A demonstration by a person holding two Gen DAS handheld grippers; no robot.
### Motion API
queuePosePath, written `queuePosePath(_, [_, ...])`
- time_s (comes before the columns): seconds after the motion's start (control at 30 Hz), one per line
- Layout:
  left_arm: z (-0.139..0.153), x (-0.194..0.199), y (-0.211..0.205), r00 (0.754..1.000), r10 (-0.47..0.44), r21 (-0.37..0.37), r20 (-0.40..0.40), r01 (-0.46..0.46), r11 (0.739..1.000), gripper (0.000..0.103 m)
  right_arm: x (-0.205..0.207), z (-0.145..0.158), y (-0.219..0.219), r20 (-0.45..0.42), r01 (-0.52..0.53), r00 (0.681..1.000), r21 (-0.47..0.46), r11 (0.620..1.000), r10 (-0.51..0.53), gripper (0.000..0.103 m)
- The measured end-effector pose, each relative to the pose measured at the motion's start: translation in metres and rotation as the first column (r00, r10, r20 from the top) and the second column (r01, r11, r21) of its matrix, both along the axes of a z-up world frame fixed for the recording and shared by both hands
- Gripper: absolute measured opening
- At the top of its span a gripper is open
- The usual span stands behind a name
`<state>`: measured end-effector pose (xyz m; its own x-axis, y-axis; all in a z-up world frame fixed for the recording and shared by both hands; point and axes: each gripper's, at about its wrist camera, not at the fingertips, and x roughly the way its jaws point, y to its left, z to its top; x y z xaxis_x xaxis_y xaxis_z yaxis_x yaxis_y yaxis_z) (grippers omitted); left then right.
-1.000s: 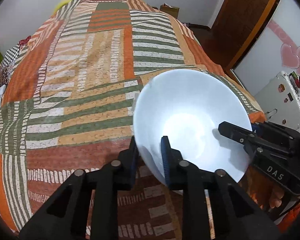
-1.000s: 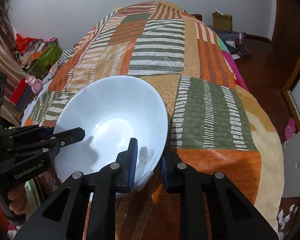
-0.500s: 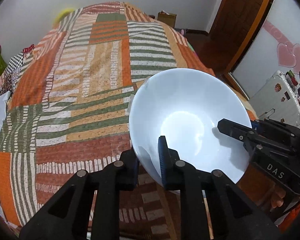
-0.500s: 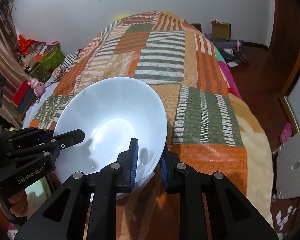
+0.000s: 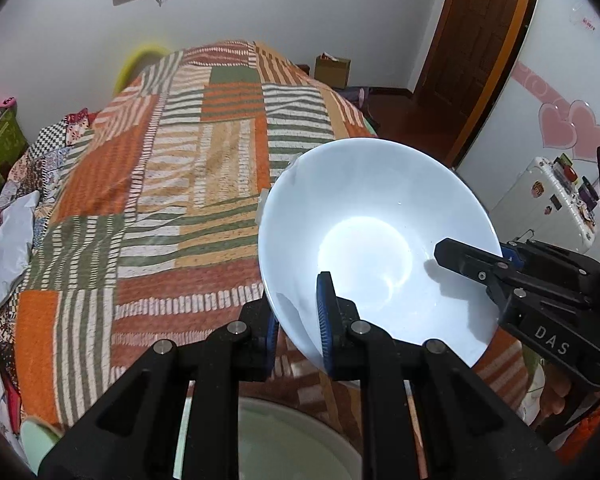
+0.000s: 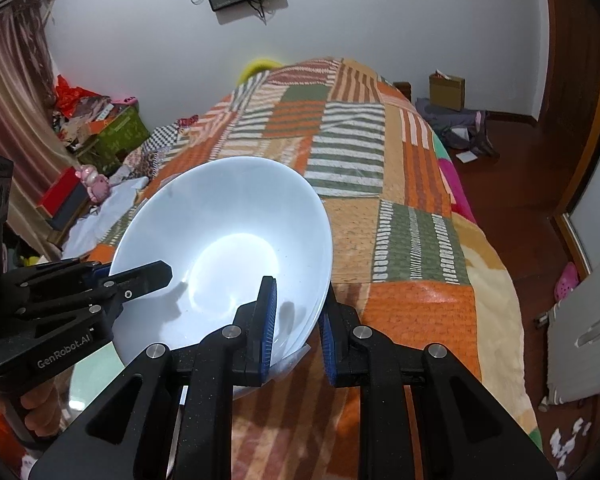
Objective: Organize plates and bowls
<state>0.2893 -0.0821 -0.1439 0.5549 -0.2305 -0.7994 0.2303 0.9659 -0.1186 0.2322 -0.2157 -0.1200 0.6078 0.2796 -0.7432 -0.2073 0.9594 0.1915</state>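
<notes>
The left tool (image 5: 298, 322) is clamped on the near rim of a white bowl (image 5: 363, 240), one blue-padded finger inside the bowl and the other outside, under its wall, with the rim pinched between them. The right tool (image 6: 296, 322) grips the same bowl (image 6: 228, 256) in the same way at another point of the rim: its left finger lies inside, its right finger outside. Each tool shows in the other's camera: in the left wrist view the right tool (image 5: 503, 258) reaches in from the right edge with a black finger over the inner wall, and in the right wrist view the left tool (image 6: 104, 274) comes in from the left edge likewise. The bowl thus hangs between the two tools, tilted so that its opening faces the cameras, and it is held up off the bed (image 5: 180, 208), which is covered with an orange, green and cream patchwork blanket. Directly below the left tool, at the bottom of its view, lies part of a pale dish (image 5: 284, 444); in the right wrist view a pale green surface (image 6: 96, 376) shows under the bowl's left side. A person's fingers (image 6: 40, 404) wrap the left tool's handle.
</notes>
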Motion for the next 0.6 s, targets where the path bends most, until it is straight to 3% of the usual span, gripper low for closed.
queuePosePath(0.6, [0.037, -0.074, 0.048, 0.995, 0.073, -0.037, 0.064, -0.071, 0.997, 0.017, -0.04, 0.02, 0.045, 0.057, -0.069, 0.996, 0.0, 0.998, 0.069, 0.018])
